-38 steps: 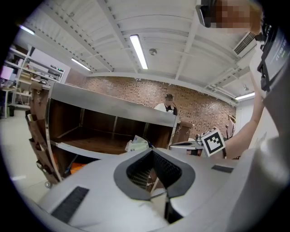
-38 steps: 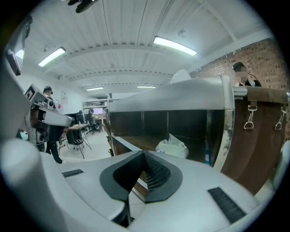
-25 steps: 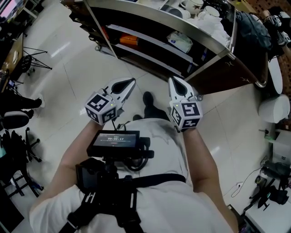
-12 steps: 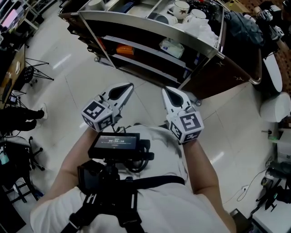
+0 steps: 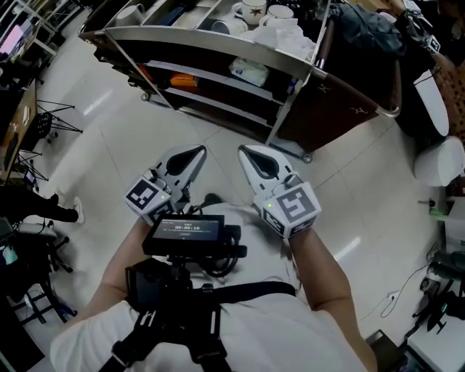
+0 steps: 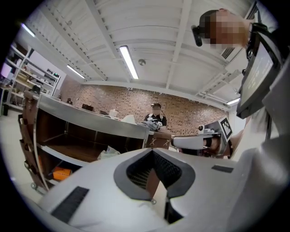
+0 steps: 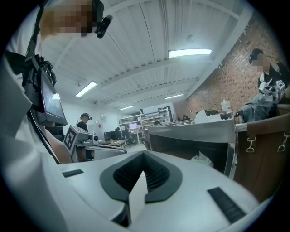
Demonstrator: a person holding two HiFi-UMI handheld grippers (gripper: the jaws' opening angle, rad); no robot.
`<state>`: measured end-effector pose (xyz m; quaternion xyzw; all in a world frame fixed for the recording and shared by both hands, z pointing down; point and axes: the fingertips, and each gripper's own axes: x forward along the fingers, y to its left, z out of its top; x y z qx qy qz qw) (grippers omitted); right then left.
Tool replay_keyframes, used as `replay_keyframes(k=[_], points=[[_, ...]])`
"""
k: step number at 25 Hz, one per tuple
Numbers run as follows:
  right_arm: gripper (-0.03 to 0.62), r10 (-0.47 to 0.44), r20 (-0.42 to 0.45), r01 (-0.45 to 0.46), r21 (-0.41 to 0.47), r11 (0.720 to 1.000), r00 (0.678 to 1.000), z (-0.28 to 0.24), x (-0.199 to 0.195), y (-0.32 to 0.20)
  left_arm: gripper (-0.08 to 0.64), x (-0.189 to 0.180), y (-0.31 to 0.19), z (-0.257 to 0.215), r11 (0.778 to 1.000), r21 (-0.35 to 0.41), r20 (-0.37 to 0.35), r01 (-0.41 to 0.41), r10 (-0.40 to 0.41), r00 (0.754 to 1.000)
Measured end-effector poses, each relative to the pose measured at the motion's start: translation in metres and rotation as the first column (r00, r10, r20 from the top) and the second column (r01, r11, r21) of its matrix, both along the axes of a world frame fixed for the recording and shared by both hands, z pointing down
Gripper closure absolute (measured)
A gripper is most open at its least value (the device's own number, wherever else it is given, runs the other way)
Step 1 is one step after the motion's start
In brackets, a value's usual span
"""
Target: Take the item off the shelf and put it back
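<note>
Closed tip to tip on nothing: white plastic left gripper and right gripper, side by side over pale tiled floor, well short of dark metal-rimmed shelf unit, crumpled white packet and orange box apart on its middle shelf.

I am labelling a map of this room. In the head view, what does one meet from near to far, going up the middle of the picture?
The screen → left gripper and right gripper, side by side → floor → shelf → cups on its top.
</note>
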<state>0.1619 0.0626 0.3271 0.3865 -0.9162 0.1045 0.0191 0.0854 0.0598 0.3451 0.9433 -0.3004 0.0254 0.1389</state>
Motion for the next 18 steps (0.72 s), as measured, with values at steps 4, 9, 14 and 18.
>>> replay_keyframes(k=[4,9,14,18], points=[[0.592,-0.042,0.009,0.042,0.015,0.999,0.999,-0.005,0.006,0.008,0.554,0.012,0.008,-0.005,1.000,0.007,0.012,0.018,-0.018,1.000],[0.592,-0.051,0.035,0.051,-0.007,0.999,0.998,-0.004,0.008,0.007,0.554,0.017,0.011,-0.006,0.999,0.023,0.020,0.027,-0.028,0.999],[0.592,-0.069,0.044,0.070,-0.021,0.997,0.997,0.000,0.003,0.010,0.554,0.015,0.015,-0.002,0.999,0.026,0.028,0.041,-0.042,0.999],[0.592,-0.086,0.047,0.087,-0.023,0.996,0.995,0.002,0.004,0.019,0.554,0.019,0.024,-0.001,0.998,0.030,0.037,0.052,-0.053,0.998]])
